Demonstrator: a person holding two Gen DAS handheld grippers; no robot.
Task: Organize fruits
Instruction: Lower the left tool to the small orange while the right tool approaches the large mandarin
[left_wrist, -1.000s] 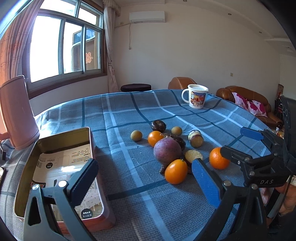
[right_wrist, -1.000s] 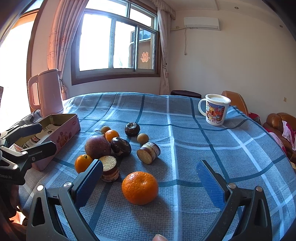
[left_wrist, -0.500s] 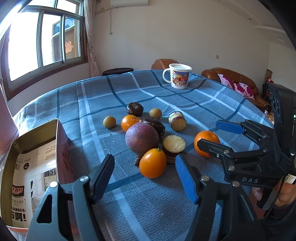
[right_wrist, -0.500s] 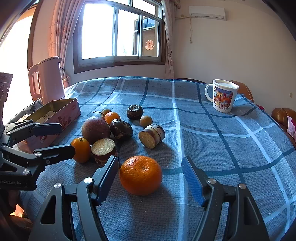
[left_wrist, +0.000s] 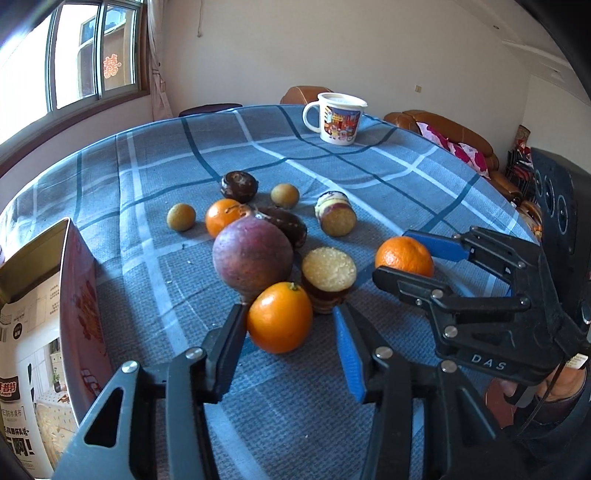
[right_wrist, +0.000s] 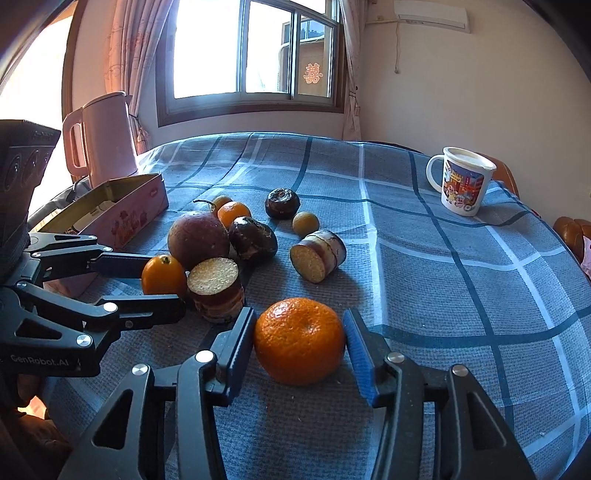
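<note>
A round table under a blue checked tablecloth (right_wrist: 424, 266) fills both views, with the fruit heaped left of centre. At the left edge an open pink rectangular tin (left_wrist: 79, 295) stands beside the heap; it holds printed paper packaging and no fruit that can be seen.

The right gripper (right_wrist: 299, 345) brackets a dimpled orange mandarin (right_wrist: 298, 339) at lower centre of its view; its jaws are closing, the left pad about touching the peel and the right pad just short of it. The left gripper (left_wrist: 288, 332) is closing round a smooth, glossy small orange (left_wrist: 279, 322) at lower centre of its own view, the left pad touching and a clear gap on the right.

Both grips look best finished across the widest part of each fruit, gently, since round peel can squirt forward. The left one needs extra care: a cut tuber stub (left_wrist: 328, 275) and a large purple-red round fruit (left_wrist: 253, 258) sit right against its orange.

A white cartoon-printed mug (right_wrist: 461, 181) stands at upper right, with something pale near the rim.
</note>
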